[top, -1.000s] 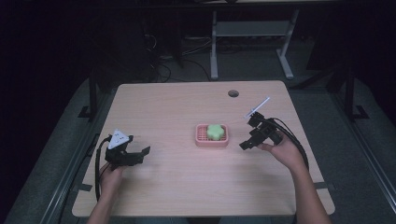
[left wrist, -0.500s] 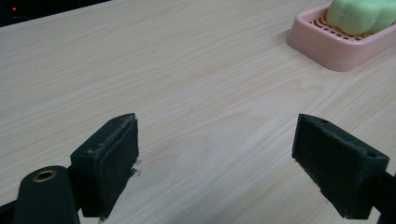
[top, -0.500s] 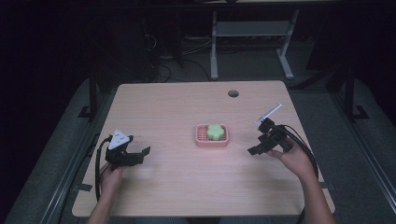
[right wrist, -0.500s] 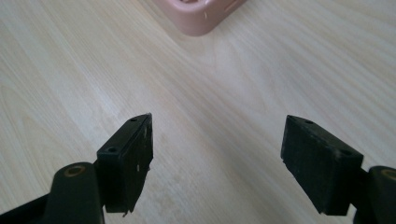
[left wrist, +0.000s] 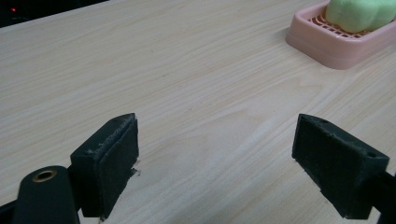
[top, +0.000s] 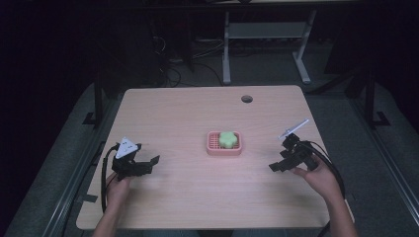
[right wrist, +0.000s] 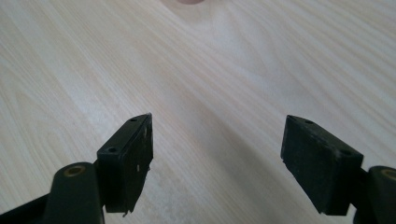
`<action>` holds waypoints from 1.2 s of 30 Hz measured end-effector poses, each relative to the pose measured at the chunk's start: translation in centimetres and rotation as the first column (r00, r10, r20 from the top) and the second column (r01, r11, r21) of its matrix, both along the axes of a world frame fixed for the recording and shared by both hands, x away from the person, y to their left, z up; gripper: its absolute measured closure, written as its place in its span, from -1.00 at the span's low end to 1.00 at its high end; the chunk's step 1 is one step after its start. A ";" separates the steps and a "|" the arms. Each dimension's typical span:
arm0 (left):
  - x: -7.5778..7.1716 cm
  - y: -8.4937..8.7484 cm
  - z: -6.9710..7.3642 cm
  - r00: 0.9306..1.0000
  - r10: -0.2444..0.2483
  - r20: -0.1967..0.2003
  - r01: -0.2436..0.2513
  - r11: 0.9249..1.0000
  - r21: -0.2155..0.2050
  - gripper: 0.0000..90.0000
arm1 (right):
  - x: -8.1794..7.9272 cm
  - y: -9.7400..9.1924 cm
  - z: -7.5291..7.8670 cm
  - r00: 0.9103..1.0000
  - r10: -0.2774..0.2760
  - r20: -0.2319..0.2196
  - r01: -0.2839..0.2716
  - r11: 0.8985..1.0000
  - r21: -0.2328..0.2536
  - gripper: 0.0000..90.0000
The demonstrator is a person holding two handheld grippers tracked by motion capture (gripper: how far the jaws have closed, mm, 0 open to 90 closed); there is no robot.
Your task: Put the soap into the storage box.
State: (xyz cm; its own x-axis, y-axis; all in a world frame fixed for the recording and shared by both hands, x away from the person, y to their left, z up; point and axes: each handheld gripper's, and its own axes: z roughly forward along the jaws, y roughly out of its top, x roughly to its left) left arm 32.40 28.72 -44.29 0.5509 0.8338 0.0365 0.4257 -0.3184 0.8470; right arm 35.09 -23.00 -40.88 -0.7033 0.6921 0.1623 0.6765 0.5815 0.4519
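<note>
**Green soap in pink dish lies between two open, empty grippers**

Left side of the bench (top: 178, 113): the left gripper (top: 148, 164) rests near the left edge, toward the near-left corner, held in the person's left hand (top: 117, 186). Its jaws stand wide apart with nothing between them; the left gripper view confirms bare wood grain in the gap. From that camera the dish sits ahead and to the upper right, well apart from the jaws.

Centre: the pink soap dish (top: 224, 148) sits on the bench slightly right of the midline and about midway between the far and near edges. The green soap (top: 228, 139), a lobed, flower-like piece, lies inside it, resting on the ribbed floor of the dish. The dish's long axis runs parallel to the near edge, left to right. No other item touches it.

Right side: the right gripper (top: 276, 166) is near the right edge, held in the person's right hand (top: 316, 177), jaws pointing inward toward the bench centre. They are also spread wide and hold nothing; the right gripper view shows plain wood between them, with a sliver of pink at the top edge of that view.

Judgement: the dish lies up and to the left of the right jaws and up and to the right of the left jaws. The right gripper appears somewhat nearer and is the better placed to reach it.
</note>
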 end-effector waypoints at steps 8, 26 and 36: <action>-0.1 -0.1 0.0 1.000 -0.003 0.003 0.003 1.000 0.005 -0.68 | -1.1 -0.8 -0.7 1.000 -0.017 -0.001 0.017 1.000 0.013 -0.45; -0.1 -0.5 -0.1 1.000 -0.019 0.007 0.019 0.999 0.030 -0.68 | -4.5 -3.0 -2.3 0.998 -0.050 0.024 0.049 0.998 0.044 -0.45; -0.3 -0.7 -0.1 1.000 -0.025 0.013 0.025 0.999 0.035 -0.68 | -7.1 -3.9 -2.8 0.995 -0.078 0.069 0.072 0.994 0.080 -0.45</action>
State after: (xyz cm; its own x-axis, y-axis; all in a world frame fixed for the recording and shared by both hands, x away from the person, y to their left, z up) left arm 32.14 27.98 -44.38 0.5706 0.8180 0.0724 0.4063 -0.3579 0.8407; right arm 28.04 -26.94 -43.72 -0.6616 0.7306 0.1686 0.6811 0.4916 0.5426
